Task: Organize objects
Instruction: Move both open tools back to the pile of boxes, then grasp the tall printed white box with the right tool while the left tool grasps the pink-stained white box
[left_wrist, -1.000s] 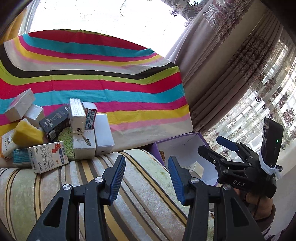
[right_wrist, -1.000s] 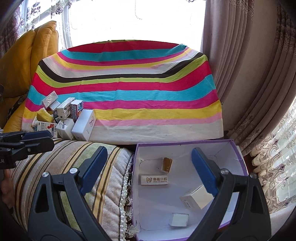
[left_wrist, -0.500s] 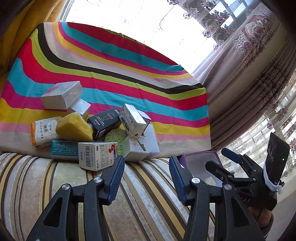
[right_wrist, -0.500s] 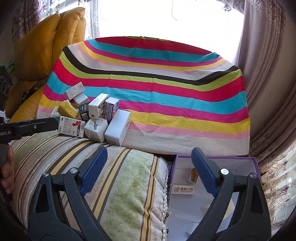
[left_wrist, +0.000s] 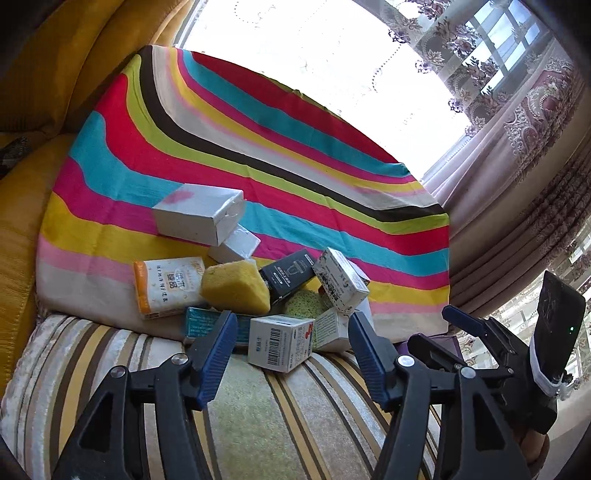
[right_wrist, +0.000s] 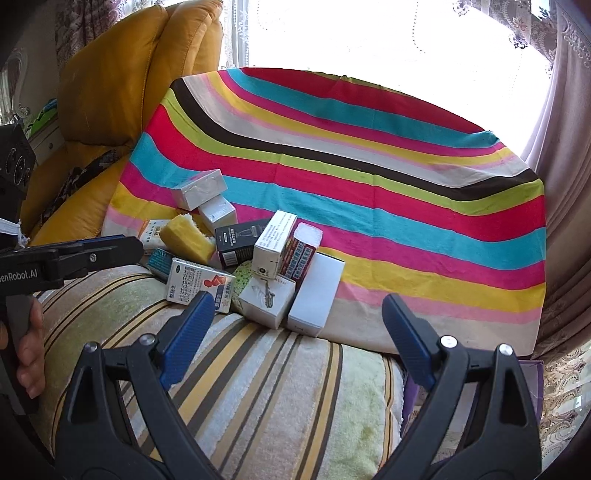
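Note:
A pile of small boxes lies where a rainbow-striped cloth (left_wrist: 295, 177) meets a striped seat cushion (left_wrist: 258, 413). A white box with a barcode and red print (left_wrist: 280, 341) lies nearest, with a yellow sponge (left_wrist: 234, 291), a black box (left_wrist: 290, 275) and a large white box (left_wrist: 199, 214) behind it. My left gripper (left_wrist: 290, 356) is open and empty, its fingers either side of the barcode box, just short of it. My right gripper (right_wrist: 295, 338) is open and empty above the cushion, in front of a tall white box (right_wrist: 316, 295) and a saxophone-print box (right_wrist: 267, 301).
A yellow leather sofa (right_wrist: 110, 92) stands to the left. A purple box (right_wrist: 532, 391) shows only as an edge at the lower right. Curtains (left_wrist: 524, 177) hang on the right. The right gripper shows in the left wrist view (left_wrist: 480, 339).
Both grippers have swung left and up, away from the purple box with its small boxes and toward the pile. The left gripper has come close to the barcode box. Both stayed open.

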